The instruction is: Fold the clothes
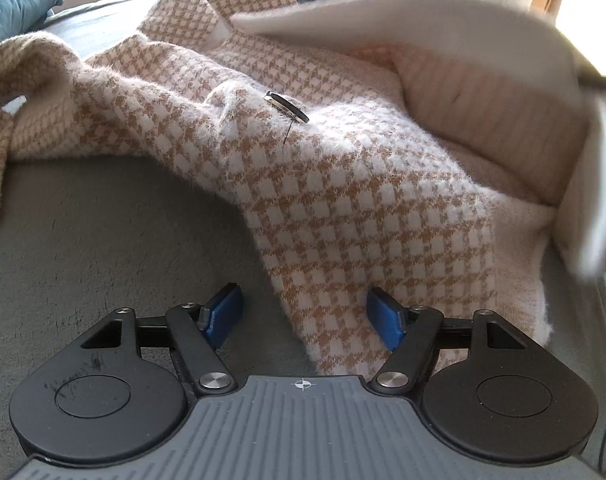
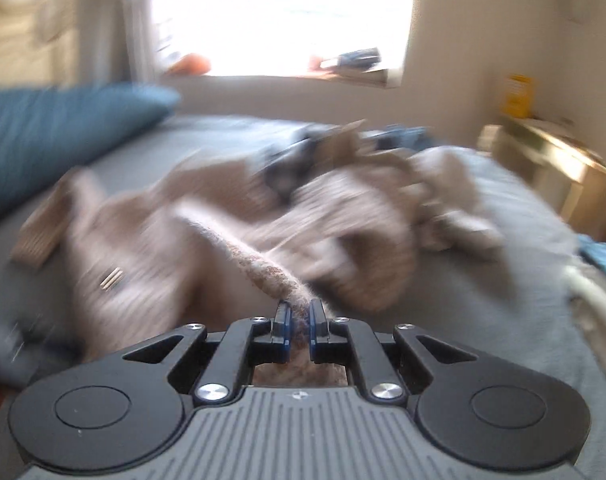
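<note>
A fuzzy tan-and-white houndstooth knit cardigan [image 1: 343, 184] lies spread across a grey bed cover [image 1: 103, 240], and everything here is placed against that garment. The left gripper [image 1: 303, 316] hangs over its near hem with blue-padded jaws spread wide; the hem's corner lies between them, but neither pad presses it. A dark round button [image 1: 287, 107] sits near the cardigan's middle. On its right side a flap of pale fabric is lifted and blurred. The right gripper [image 2: 299, 326] has its jaws pinched tight on a twisted edge of the cardigan [image 2: 263, 260]. Beyond the garment's far-left sleeve rests a teal pillow [image 1: 15, 12].
</note>
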A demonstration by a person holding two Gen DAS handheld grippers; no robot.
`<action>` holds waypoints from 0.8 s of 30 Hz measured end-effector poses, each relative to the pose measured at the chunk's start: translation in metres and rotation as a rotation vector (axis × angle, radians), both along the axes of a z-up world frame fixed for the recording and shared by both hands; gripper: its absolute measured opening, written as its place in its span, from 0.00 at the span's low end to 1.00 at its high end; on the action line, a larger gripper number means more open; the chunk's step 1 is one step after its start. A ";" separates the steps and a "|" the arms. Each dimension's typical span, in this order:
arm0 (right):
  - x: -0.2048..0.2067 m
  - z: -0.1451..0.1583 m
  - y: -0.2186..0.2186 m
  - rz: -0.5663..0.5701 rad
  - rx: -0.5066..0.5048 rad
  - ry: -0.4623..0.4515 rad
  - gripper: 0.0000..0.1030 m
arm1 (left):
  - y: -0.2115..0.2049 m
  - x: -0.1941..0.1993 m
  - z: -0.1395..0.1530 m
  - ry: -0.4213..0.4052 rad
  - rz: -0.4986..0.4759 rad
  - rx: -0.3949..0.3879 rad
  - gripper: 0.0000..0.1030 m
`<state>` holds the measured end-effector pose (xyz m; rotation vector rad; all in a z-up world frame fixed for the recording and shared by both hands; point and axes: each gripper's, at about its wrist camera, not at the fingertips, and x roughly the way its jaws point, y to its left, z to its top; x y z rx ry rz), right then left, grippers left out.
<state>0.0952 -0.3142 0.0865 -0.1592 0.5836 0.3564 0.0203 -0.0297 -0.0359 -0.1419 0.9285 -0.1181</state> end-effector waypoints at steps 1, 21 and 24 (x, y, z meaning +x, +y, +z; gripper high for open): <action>0.015 0.008 -0.011 -0.045 0.016 -0.012 0.08 | 0.001 0.000 0.000 0.001 -0.002 -0.001 0.68; 0.116 -0.066 -0.155 -0.604 0.335 0.098 0.60 | 0.006 0.004 0.003 0.020 -0.063 -0.005 0.74; 0.077 -0.045 -0.156 -0.549 0.411 0.034 0.63 | 0.017 -0.004 0.023 0.014 -0.081 -0.005 0.74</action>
